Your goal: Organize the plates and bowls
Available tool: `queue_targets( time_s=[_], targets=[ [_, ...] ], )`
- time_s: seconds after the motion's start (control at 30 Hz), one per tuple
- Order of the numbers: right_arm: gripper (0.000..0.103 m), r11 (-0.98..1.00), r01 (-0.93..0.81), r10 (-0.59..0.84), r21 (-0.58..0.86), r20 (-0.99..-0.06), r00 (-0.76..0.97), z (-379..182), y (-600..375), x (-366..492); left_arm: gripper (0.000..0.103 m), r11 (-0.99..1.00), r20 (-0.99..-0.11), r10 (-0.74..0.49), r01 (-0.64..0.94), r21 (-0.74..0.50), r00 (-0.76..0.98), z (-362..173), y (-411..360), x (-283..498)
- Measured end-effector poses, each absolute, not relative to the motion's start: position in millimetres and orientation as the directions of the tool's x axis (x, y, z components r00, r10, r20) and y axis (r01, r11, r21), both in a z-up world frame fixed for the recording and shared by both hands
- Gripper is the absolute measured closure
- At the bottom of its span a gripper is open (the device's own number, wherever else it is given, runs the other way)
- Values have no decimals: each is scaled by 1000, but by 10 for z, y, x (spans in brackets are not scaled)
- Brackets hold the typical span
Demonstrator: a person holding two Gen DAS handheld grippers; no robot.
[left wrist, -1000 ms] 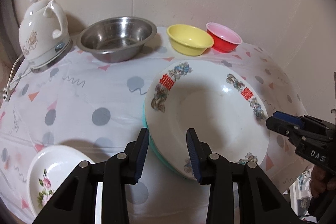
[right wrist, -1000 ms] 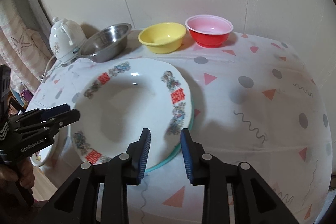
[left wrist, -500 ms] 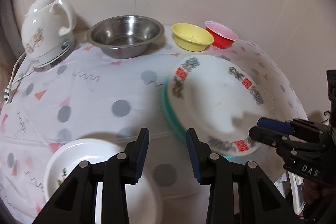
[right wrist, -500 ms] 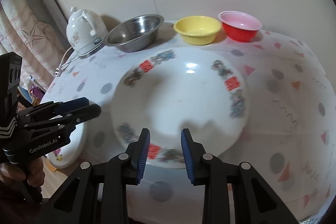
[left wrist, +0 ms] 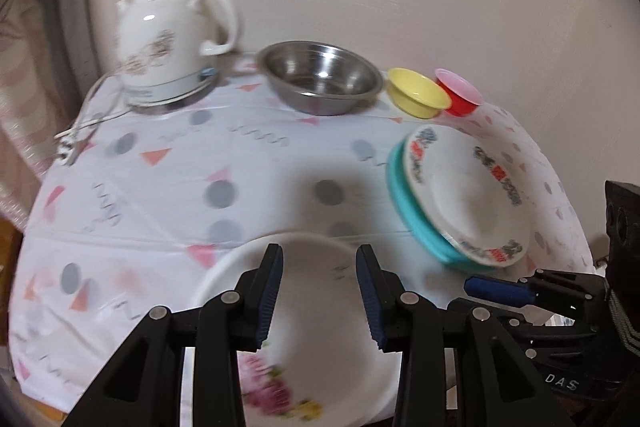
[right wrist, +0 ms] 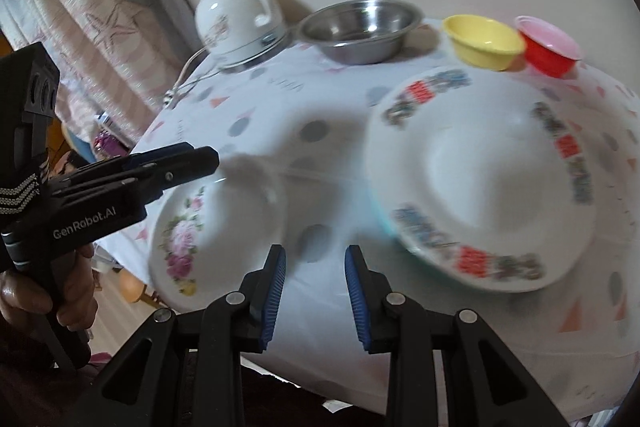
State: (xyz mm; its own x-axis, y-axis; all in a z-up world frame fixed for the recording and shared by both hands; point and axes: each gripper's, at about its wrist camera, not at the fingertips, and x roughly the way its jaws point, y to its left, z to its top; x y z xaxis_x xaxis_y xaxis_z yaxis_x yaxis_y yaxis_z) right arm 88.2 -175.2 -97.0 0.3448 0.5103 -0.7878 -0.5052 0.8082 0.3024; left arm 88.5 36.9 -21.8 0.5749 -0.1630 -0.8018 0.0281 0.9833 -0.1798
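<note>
Covering table: patterned cloth (left wrist: 248,163)

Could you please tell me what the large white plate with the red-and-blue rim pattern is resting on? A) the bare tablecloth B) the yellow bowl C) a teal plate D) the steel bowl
C: a teal plate edge shows directly beneath the patterned white plate, away from both bowls.

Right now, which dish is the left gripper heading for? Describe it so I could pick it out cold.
On the patterned tablecloth, skip the back row of bowls by the wall. At the near edge, under the left gripper, lies a white plate. Pink roses on its rim distinguish it from the red-and-blue-rimmed plate stacked on a teal one.
</note>
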Motion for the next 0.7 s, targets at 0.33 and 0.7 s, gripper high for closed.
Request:
queue_targets(
  time_s=[0.33,0.7],
  targets=[
    [72,834,-440,497,333,-799,338,-1160,-1409,853,62,980,-823,-114,-72,-185,556,-424,1026,550],
    [83,872,-389,442,297,-820,364,-1299,-1312,839,71,967,-855,-209,-30,-253,474,-705,1169,504]
  ],
)
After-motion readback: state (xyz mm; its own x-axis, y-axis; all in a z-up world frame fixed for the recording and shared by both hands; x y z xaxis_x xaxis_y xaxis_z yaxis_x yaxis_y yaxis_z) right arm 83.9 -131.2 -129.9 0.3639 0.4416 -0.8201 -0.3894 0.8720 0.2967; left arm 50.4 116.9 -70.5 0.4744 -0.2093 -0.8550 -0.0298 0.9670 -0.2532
